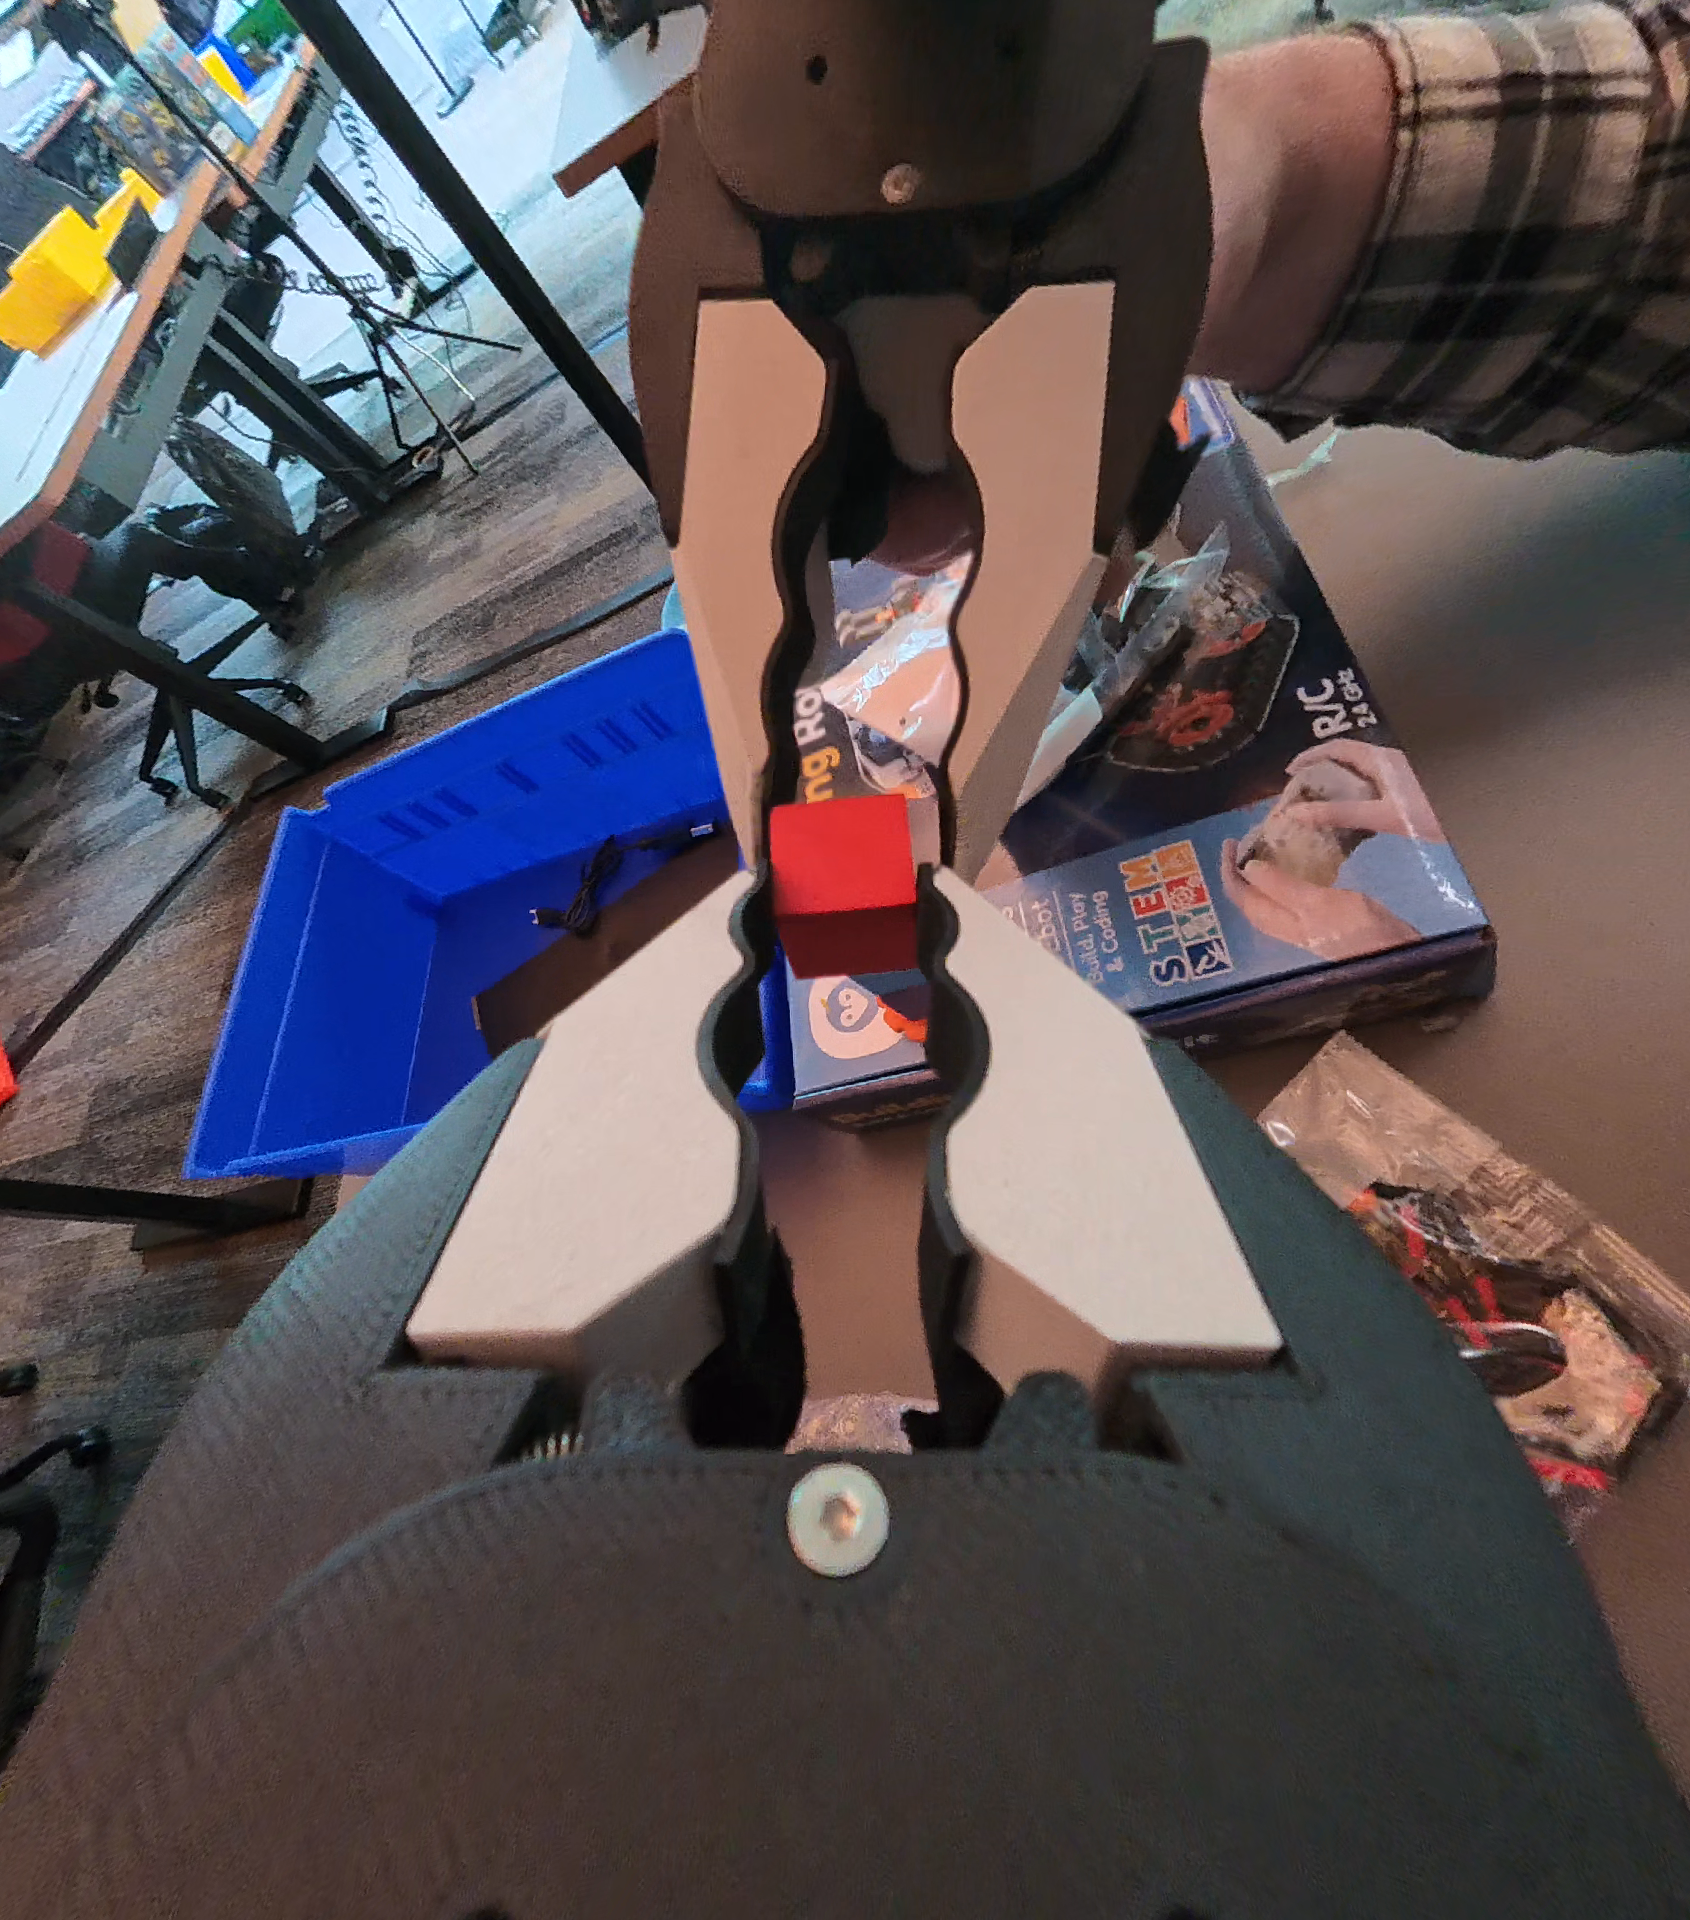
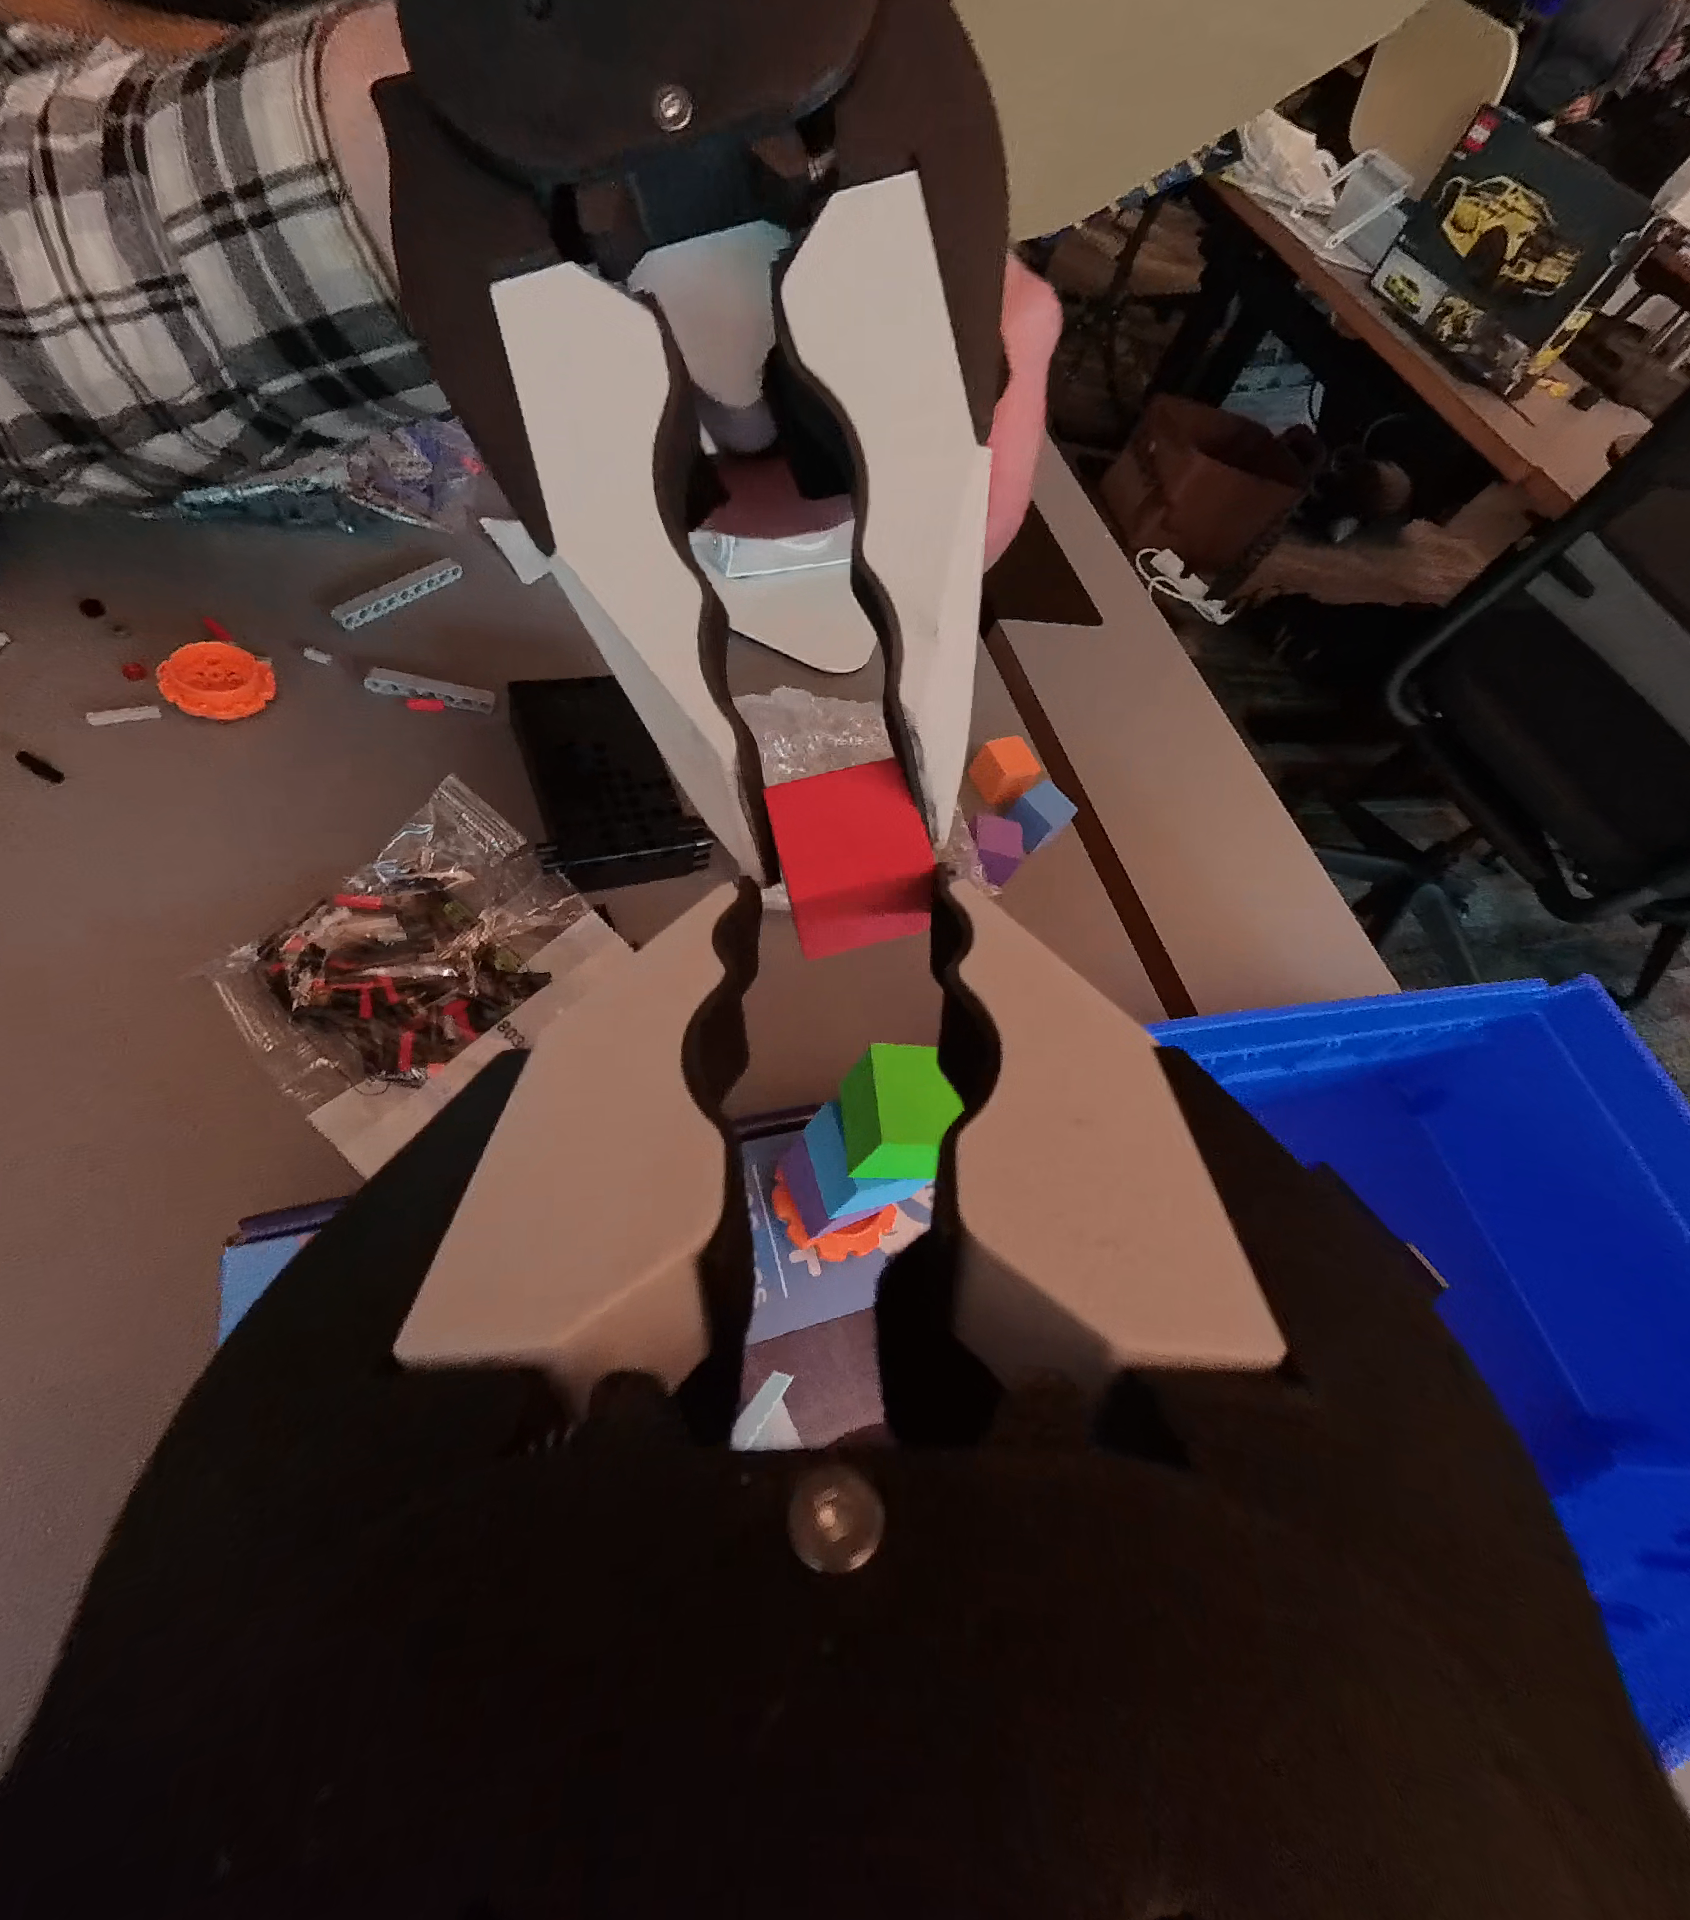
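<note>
Left wrist view: red cube (image 1: 846,878) between both grippers' tips.

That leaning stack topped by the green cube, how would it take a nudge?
The stack of cubes with the green cube on top looks offset and tilted on an orange gear wheel, so it would probably topple easily. The cubes look rigid and light, with flat faces, likelier to slide apart than roll.

A cube (image 2: 851,852) is held between the tips of the 2 grippers, which face each other above the desk (image 2: 72,1039). Below it, a stack of cubes (image 2: 872,1132) is set on a gear (image 2: 836,1236) on a box (image 1: 1236,914). A bin (image 2: 1547,1299) is placed right of the stack in the right wrist view. A bag of parts (image 2: 384,966) is laid left of it, with another gear (image 2: 215,681) farther behind.
</note>
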`<state>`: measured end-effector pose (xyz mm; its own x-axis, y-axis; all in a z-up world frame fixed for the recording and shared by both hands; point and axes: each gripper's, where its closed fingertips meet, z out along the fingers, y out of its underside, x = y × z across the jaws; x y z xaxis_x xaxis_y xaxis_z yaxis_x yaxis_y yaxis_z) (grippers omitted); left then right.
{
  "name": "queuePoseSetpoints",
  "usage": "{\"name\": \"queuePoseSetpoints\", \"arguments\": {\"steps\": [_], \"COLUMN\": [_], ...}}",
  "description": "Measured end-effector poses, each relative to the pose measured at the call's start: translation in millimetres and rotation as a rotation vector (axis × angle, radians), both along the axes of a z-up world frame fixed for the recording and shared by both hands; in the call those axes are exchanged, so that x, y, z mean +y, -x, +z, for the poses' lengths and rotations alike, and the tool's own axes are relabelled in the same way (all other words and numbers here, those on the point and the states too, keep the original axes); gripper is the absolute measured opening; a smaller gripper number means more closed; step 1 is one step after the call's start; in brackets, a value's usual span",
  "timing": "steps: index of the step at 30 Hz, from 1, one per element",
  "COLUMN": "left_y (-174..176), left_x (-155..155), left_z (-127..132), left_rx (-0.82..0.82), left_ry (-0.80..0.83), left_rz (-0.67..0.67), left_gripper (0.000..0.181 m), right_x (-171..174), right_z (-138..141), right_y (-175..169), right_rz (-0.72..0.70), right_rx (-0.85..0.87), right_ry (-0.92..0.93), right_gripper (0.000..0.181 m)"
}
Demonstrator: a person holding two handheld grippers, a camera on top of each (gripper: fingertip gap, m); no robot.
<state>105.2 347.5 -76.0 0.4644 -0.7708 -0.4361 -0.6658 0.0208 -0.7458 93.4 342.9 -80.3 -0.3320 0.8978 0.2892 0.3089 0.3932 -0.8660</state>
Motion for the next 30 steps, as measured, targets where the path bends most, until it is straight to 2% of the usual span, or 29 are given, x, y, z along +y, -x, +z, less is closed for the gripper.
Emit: {"name": "queuePoseSetpoints", "arguments": {"steps": [2, 6, 13, 22, 30], "left_y": [-1, -6, 5, 10, 9], "left_x": [0, 5, 24, 34, 37], "left_z": [-2, 0, -3, -27, -37], "left_rx": [0.000, -0.075, -0.152, -0.124, -0.105], "left_ry": [0.017, 0.046, 0.063, 0.100, 0.112], "left_rz": [-0.029, -0.072, 0.003, 0.061, 0.070], "left_gripper": [0.025, 0.026, 0.022, 0.015, 0.015], "right_x": [2, 7, 33, 38, 41], "right_z": [-3, -2, -12, -28, -38], "right_y": [-1, -5, -12, -13, -11], "right_rz": [0.008, 0.025, -0.065, -0.078, -0.107], "right_rx": [-0.002, 0.017, -0.043, -0.134, -0.185], "right_ry": [-0.012, 0.045, 0.145, 0.235, 0.230], "right_gripper": [0.026, 0.025, 0.025, 0.025, 0.029]}}
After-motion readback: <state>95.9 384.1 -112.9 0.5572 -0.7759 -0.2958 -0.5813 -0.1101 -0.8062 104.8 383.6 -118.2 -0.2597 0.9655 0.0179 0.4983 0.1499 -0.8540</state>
